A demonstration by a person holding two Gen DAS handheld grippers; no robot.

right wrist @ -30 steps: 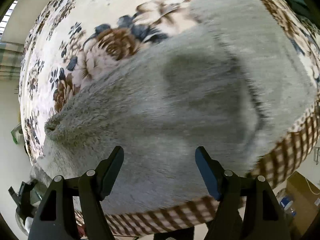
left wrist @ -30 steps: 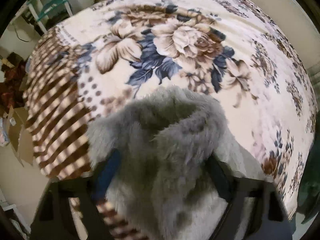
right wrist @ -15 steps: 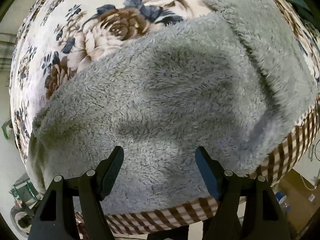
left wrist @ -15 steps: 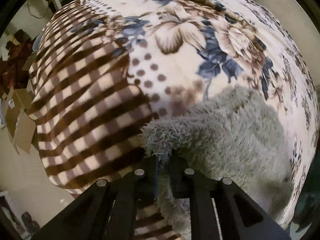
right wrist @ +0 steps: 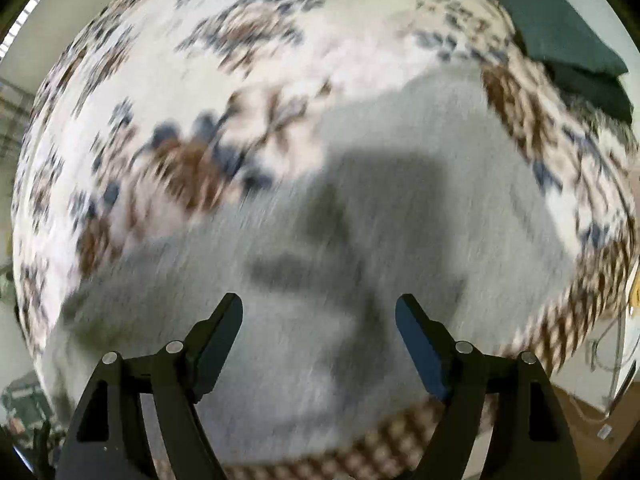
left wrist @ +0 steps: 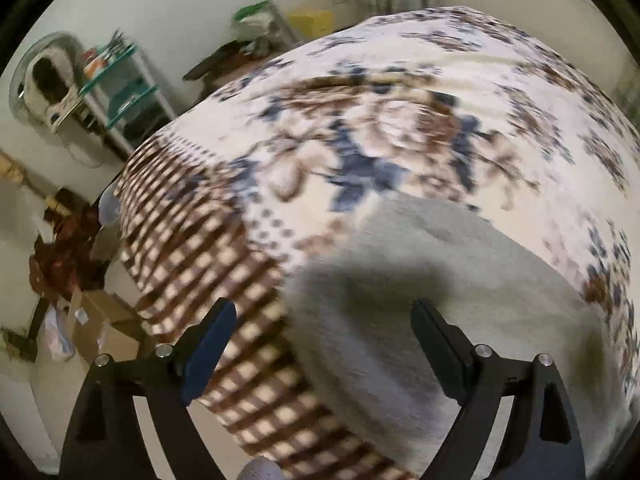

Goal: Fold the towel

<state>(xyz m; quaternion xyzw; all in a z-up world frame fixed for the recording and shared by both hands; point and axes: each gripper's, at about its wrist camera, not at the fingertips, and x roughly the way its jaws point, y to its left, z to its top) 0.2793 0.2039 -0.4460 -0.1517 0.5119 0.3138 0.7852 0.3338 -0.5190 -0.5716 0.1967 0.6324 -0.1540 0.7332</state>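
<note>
My left gripper [left wrist: 322,330] let go of towel [left wrist: 440,300], now spread wide, empty. Right gripper [right wrist: 319,326] spread too, above towel on blanket [left wrist: 360,120].

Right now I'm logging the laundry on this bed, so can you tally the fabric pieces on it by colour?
Grey towel: 1
Dark green folded cloth: 1
Floral cream, brown and blue blanket covering the bed: 1
Total: 3
</note>
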